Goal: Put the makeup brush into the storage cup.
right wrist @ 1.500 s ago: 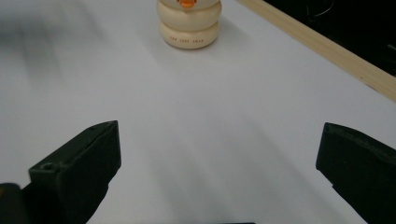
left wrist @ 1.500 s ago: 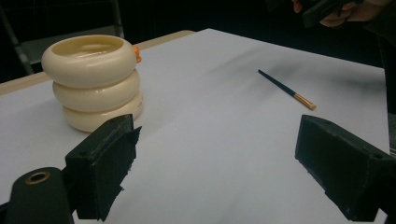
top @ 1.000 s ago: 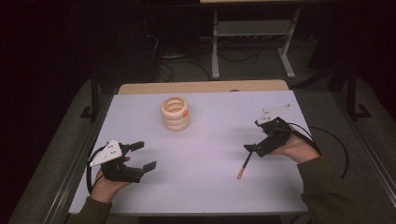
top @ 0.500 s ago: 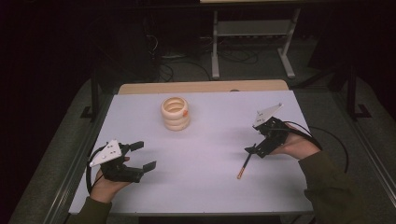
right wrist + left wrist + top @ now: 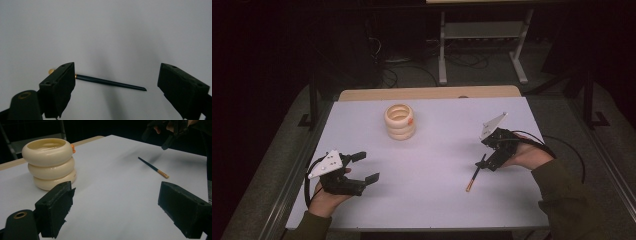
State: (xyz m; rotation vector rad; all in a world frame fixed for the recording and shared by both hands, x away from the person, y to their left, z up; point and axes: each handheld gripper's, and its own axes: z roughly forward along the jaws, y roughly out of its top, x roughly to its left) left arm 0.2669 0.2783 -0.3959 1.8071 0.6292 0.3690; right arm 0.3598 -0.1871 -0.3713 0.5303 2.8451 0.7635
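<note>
Chopstick (image 5: 110, 82) lies flat on tabletop (image 5: 437, 165) between right tongs (image 5: 116, 87), jaws closing but untouching; left tongs (image 5: 362, 167) open, well apart.

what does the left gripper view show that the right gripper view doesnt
Left gripper view alone: the cream ring stack with an orange bit at its rim, the table's far wooden edge, and the right tool hanging above the chopstick's dark end, seen from afar. Its own left tool stands wide open with nothing between the jaws.

Right gripper view alone: a close look down between the right tool's jaws, which have just been closing, with the chopstick lying across the gap, untouched by the pads.

Both: the dark chopstick with its tan end, flat on the white table.
</note>
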